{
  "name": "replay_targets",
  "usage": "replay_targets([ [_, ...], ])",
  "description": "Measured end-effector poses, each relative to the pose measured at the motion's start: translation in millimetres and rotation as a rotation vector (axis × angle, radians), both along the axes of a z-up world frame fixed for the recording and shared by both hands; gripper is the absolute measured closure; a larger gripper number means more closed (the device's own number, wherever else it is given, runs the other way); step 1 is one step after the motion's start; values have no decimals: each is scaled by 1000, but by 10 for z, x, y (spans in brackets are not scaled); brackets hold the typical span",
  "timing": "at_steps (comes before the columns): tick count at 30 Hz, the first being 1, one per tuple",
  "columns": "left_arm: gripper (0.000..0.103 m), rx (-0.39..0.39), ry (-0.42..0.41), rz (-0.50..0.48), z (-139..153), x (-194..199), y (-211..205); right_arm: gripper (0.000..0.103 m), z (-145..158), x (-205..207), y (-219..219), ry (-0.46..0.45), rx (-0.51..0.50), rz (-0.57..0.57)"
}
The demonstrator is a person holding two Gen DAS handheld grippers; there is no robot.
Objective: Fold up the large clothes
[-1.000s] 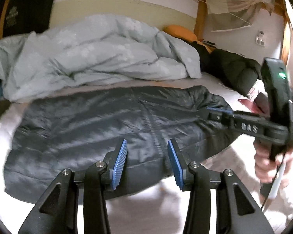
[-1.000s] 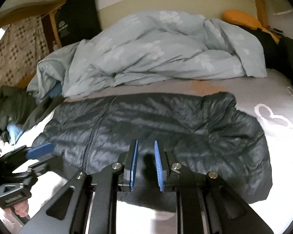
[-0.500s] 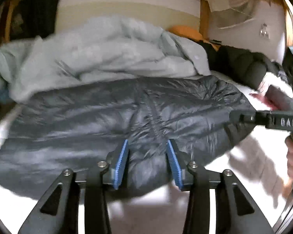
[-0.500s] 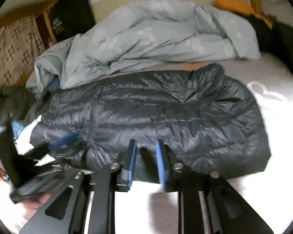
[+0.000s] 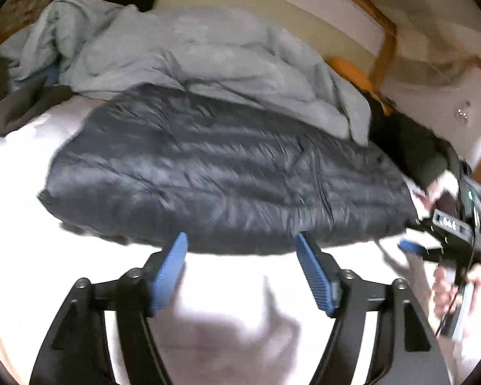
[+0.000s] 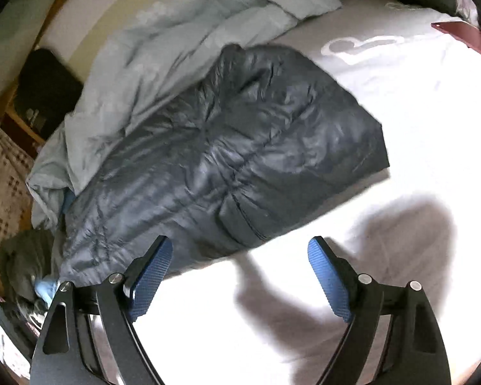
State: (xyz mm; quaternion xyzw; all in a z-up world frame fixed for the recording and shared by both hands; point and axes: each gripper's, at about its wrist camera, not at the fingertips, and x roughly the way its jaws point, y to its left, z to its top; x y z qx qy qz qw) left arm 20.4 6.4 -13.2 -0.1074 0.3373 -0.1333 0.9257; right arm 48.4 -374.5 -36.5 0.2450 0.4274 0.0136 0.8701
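A dark quilted down jacket (image 5: 224,176) lies spread across the white bed sheet (image 5: 227,292), its far side against the duvet. My left gripper (image 5: 240,243) hovers at the jacket's near edge with its jaws opening. The blue pads (image 5: 176,256) stand apart and press on nothing. In the right wrist view the jacket (image 6: 227,154) runs diagonally. My right gripper (image 6: 240,247) is at its near edge, jaws opening wide, and the hem lies just beyond the tips without being gripped. The right gripper (image 5: 413,247) also shows at the jacket's right end, held by a hand (image 5: 445,288).
A crumpled pale blue duvet (image 5: 192,57) is heaped behind the jacket. An orange pillow (image 5: 346,67) and a dark coat (image 5: 410,141) lie at the right by the wooden frame (image 5: 384,48). A dark green garment (image 6: 22,256) hangs off the bed's left side. A red item (image 6: 458,32) lies far right.
Both grippers have dropped toward the jacket's near edge and rolled, so the views tilt. Both pairs of jaws have spread much wider. The jacket has not moved.
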Motion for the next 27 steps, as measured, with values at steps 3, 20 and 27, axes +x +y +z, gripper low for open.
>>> replay_targets([
  [3, 14, 56, -14, 23, -57, -18, -89, 16, -44, 21, 86, -2, -40, 8],
  [20, 1, -28, 113, 138, -343, 202, 217, 16, 191, -39, 709, -131, -393, 81],
  [27, 1, 11, 103, 139, -357, 187, 166, 16, 200, -77, 735, -128, -403, 113],
])
